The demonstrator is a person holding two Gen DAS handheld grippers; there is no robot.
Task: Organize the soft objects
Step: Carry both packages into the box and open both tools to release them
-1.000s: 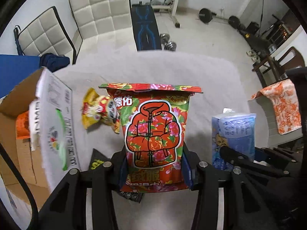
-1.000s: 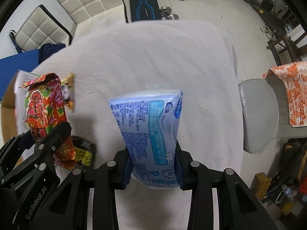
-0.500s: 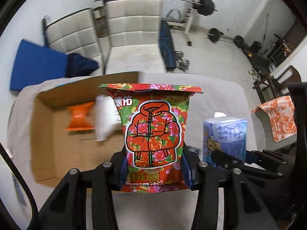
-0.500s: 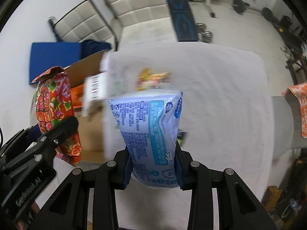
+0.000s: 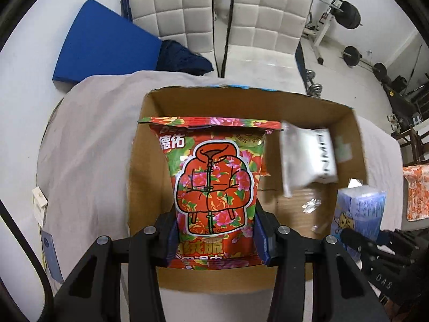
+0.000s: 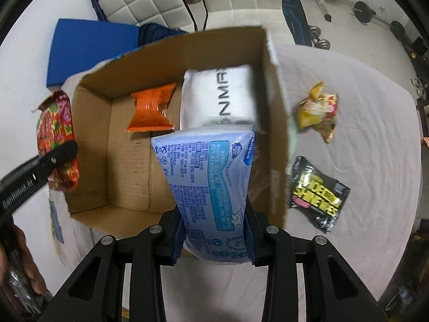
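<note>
A red floral snack bag (image 5: 214,187), printed with a padded jacket, is clamped by its lower end between the jaws of the left gripper (image 5: 215,244) and is held upright over the open cardboard box (image 5: 346,123). A pale blue pack of wipes (image 6: 211,185) is clamped in the same way by the right gripper (image 6: 214,241) and is held above the near right part of the same box, close to its right wall. Inside the box, an orange snack packet (image 6: 151,108) is seen lying on the floor towards the far side, and a white soft pack with dark lettering (image 6: 219,96) is seen beside it, against the right wall. The box is set on a table covered with a light grey cloth (image 6: 370,112). On the cloth to the right of the box, outside it, a crumpled yellow snack bag (image 6: 319,110) and a black packet with yellow lettering (image 6: 319,193) are left lying apart from each other. Two white padded chairs (image 5: 241,18) and a blue mat (image 5: 104,48) are seen beyond the table's far edge.
</note>
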